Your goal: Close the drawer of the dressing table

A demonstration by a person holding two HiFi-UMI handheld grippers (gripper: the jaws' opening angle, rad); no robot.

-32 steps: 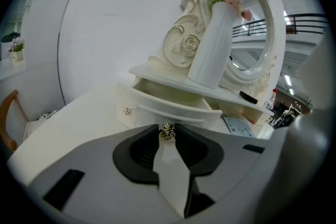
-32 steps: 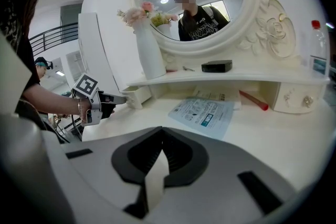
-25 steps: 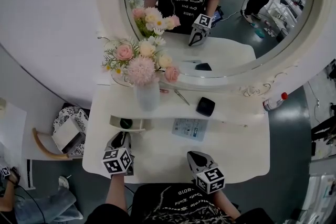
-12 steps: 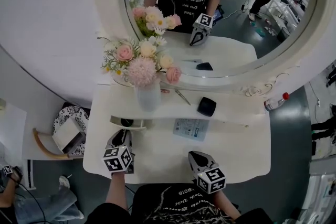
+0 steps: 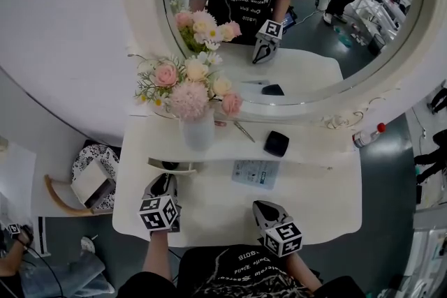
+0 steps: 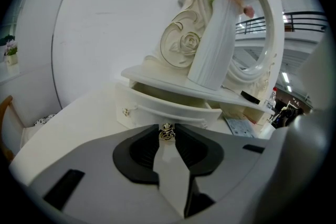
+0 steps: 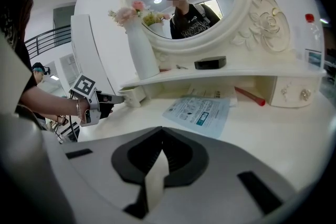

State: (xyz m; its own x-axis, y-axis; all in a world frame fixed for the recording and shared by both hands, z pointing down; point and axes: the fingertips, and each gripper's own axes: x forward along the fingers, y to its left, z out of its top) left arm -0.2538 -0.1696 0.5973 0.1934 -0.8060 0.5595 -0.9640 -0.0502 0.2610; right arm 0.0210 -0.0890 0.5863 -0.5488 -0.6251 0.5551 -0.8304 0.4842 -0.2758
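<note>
Dressing table (image 5: 209, 216): a white table under an oval mirror. The task's drawer sits at its left end, under the raised shelf (image 5: 307, 150).
Vase of flowers (image 5: 198, 130): it stands on the shelf directly above the drawer and looks top-heavy, so a hard slam would likely rock it. A slow, even push seems wise.
Drawer (image 6: 170, 111): it stands partly out of its slot with the inside showing. Its curved front faces the person.
Step in hand: pushing the drawer straight back into the shelf unit until its front lies flush.
Left gripper (image 5: 163, 180): its jaws pinch the drawer's small metal knob (image 6: 167, 132) right at the tips, and it points down toward the front.
Push line: the force should run along the drawer's slides, level and square to the front. Pressing downward or sideways would probably jam it.
Grip: the knob is small and sits at the very tips, so it may slip. A steady pinch suits the push, and the jaws should let go only once the front is seated.
Right gripper (image 5: 260, 205): its jaws are pressed together on nothing. It hangs over the table's near edge, well apart from the drawer, and is best kept there.
Leaflet (image 5: 255, 174): it lies flat on the tabletop beside the drawer's path, not in it.
</note>
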